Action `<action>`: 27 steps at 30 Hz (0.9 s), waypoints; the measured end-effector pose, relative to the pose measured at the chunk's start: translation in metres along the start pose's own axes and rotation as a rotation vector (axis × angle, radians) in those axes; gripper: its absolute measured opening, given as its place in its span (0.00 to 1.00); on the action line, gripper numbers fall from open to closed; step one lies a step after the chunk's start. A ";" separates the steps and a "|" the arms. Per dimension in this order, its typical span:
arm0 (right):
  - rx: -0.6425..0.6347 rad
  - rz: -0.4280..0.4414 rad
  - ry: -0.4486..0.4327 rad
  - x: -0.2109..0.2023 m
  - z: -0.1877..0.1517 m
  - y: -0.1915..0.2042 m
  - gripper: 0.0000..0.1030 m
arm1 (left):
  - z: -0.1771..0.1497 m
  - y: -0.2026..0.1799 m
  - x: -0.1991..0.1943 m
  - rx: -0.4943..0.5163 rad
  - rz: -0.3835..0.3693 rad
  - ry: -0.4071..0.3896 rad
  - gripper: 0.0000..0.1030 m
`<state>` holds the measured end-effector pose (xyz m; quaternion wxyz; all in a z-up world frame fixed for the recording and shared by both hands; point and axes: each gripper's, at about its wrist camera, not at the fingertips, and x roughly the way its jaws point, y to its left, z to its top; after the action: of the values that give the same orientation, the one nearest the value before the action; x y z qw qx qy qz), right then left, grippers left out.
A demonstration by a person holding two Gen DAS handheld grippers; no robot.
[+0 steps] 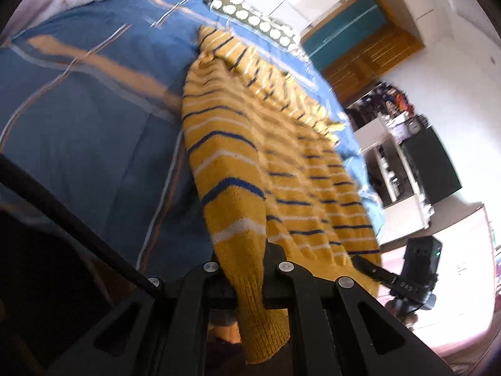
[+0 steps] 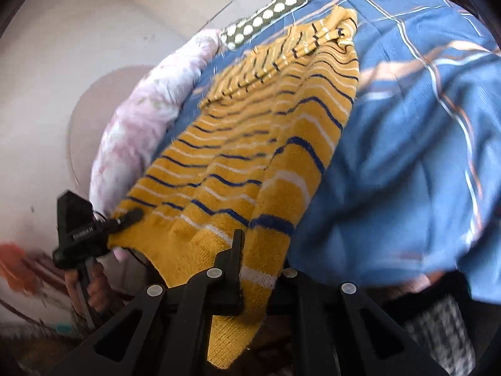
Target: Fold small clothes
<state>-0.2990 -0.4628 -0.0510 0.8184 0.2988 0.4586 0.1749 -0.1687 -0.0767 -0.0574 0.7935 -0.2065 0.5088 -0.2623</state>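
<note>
A yellow knitted sweater (image 1: 250, 144) with blue and white stripes lies stretched over a blue bed cover (image 1: 94, 119). In the left wrist view my left gripper (image 1: 247, 257) is shut on the sweater's ribbed hem, which hangs down between the fingers. My right gripper (image 1: 375, 271) pinches the hem's other corner at the lower right. In the right wrist view the sweater (image 2: 250, 144) runs up and away, with the right gripper (image 2: 256, 250) shut on its near edge. The left gripper (image 2: 128, 216), held by a hand (image 2: 94, 288), clamps the hem corner at the left. The near edge is lifted off the bed cover (image 2: 407, 156).
A pink and white quilt (image 2: 134, 119) is bunched along one side of the bed. A dotted pillow (image 1: 250, 15) lies beyond the sweater. Past the bed stand a wooden cabinet (image 1: 369, 50), white shelves and a dark box (image 1: 429, 163).
</note>
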 end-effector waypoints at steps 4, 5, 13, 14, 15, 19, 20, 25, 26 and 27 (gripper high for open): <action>0.037 -0.005 0.014 0.006 0.000 -0.014 0.08 | 0.001 0.006 0.008 -0.013 0.017 0.023 0.07; 0.026 -0.008 0.010 0.006 0.006 -0.012 0.08 | 0.007 0.002 0.005 -0.001 0.012 0.011 0.07; -0.136 -0.054 -0.109 -0.001 0.101 0.035 0.08 | 0.107 -0.036 -0.006 0.102 0.034 -0.130 0.07; -0.150 -0.066 -0.130 -0.002 0.114 0.039 0.09 | 0.122 -0.038 -0.003 0.100 0.034 -0.145 0.07; -0.161 -0.075 -0.149 -0.002 0.128 0.042 0.08 | 0.140 -0.039 0.000 0.095 0.033 -0.159 0.07; -0.168 -0.101 -0.211 0.006 0.197 0.046 0.09 | 0.212 -0.034 0.032 0.045 0.043 -0.191 0.08; -0.164 -0.114 -0.220 0.010 0.209 0.045 0.09 | 0.231 -0.031 0.045 0.035 0.072 -0.191 0.08; -0.138 -0.226 -0.193 0.062 0.276 0.028 0.09 | 0.285 -0.016 0.115 -0.019 0.182 -0.117 0.08; -0.134 -0.246 -0.180 0.072 0.285 0.023 0.09 | 0.293 -0.012 0.128 -0.026 0.197 -0.098 0.08; -0.129 -0.267 -0.166 0.084 0.295 0.016 0.09 | 0.299 -0.008 0.138 -0.025 0.211 -0.086 0.08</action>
<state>-0.0037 -0.5003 0.0237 0.8870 0.1952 0.4128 0.0684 0.1513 -0.1516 -0.0303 0.8351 -0.1726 0.4964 -0.1621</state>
